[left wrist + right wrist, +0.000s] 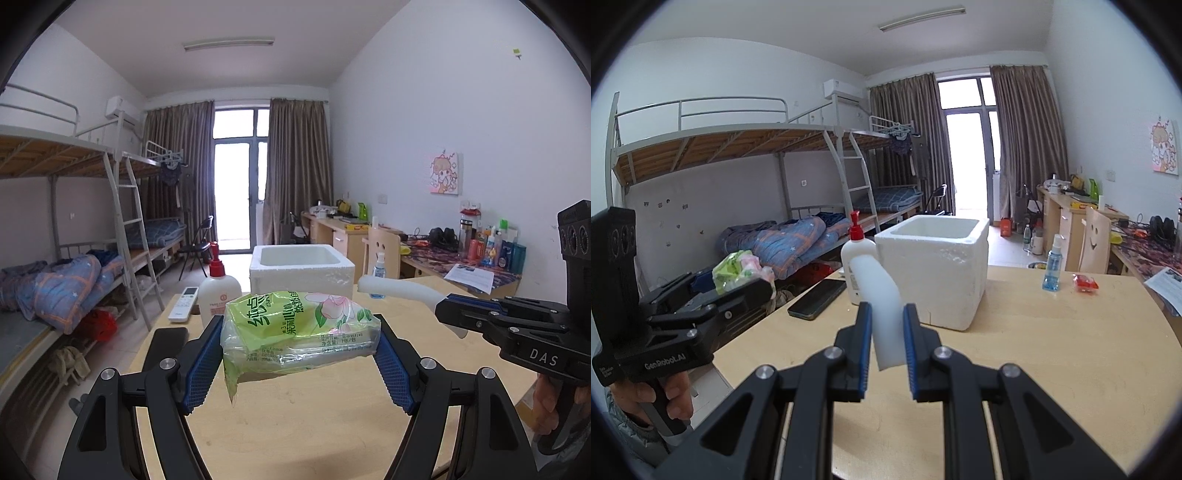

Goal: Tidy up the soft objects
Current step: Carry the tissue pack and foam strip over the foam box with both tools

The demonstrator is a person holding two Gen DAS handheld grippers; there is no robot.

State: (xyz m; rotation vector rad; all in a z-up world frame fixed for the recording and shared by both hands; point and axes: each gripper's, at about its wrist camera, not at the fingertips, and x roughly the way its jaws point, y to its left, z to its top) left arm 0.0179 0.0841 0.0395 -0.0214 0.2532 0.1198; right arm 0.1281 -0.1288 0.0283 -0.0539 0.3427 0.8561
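Above the table (1052, 339), short of the foam box (938, 266). My left gripper (301, 354) clamps the green tissue pack (299, 332) wide across its ends; my right gripper (886, 347), nearly closed, pinches a white foam strip (882, 306). Risks: crinkly wrapper could slide off the pads; strip could bend, catch the box rim; my elbows may knock the lotion bottle (854, 266).

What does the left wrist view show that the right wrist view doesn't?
Left wrist only: a remote on the table.

Right wrist only: a red packet.

Both: the left gripper shut on the tissue pack, the right gripper shut on the white foam strip, the foam box, lotion bottle and blue spray bottle.
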